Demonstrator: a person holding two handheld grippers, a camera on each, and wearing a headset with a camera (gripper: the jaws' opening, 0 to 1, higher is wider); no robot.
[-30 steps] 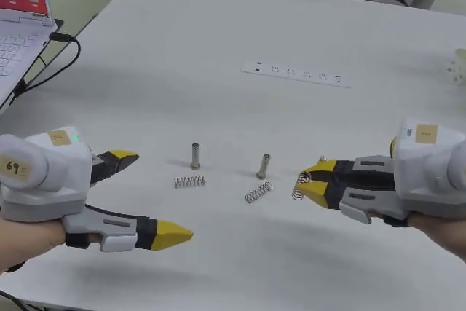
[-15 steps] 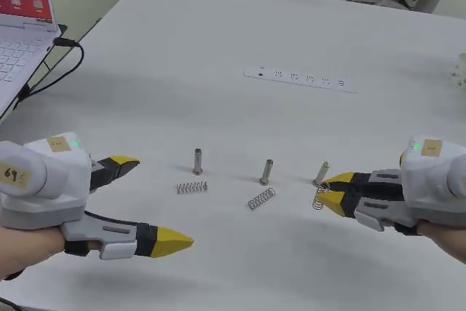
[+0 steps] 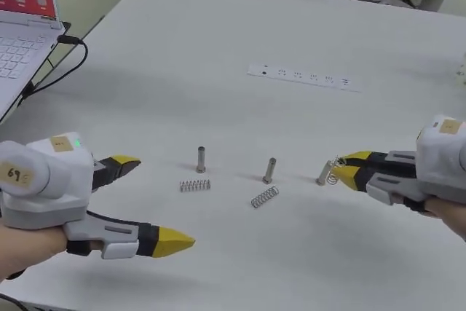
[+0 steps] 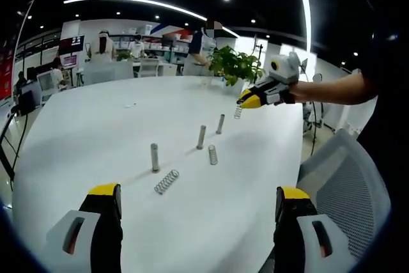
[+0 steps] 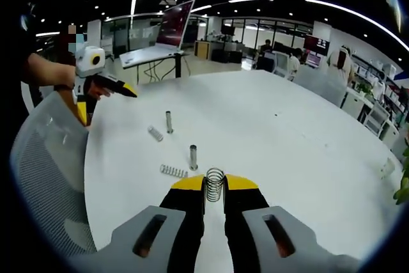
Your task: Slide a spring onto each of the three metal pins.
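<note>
The right hand-held gripper (image 3: pixel 346 168) is pinching the held spring (image 3: pixel 333 173), a short coil of thin silver wire, between its yellow tips. In the right gripper view the coil is standing upright in the narrow gap between the two nearly closed jaws. The held spring is hovering just beside the top of the right pin (image 3: pixel 323 172), a short grey metal post that is leaning on the white surface (image 3: pixel 218 71). I cannot tell whether the two are touching.

The middle pin (image 3: pixel 269 170) and the left pin (image 3: pixel 201 159) are standing bare, in a row with the right pin. The middle spring (image 3: pixel 264 197) is lying slantwise just in front of the middle pin. The left spring (image 3: pixel 194 185) is lying flat just in front of the left pin.

The left hand-held gripper (image 3: pixel 162 199) is hanging wide open and gripping nothing, near the surface's front edge, well apart from the pins. A white power strip (image 3: pixel 304 78) is lying farther back, and a laptop (image 3: pixel 22 27) is sitting at the far left.
</note>
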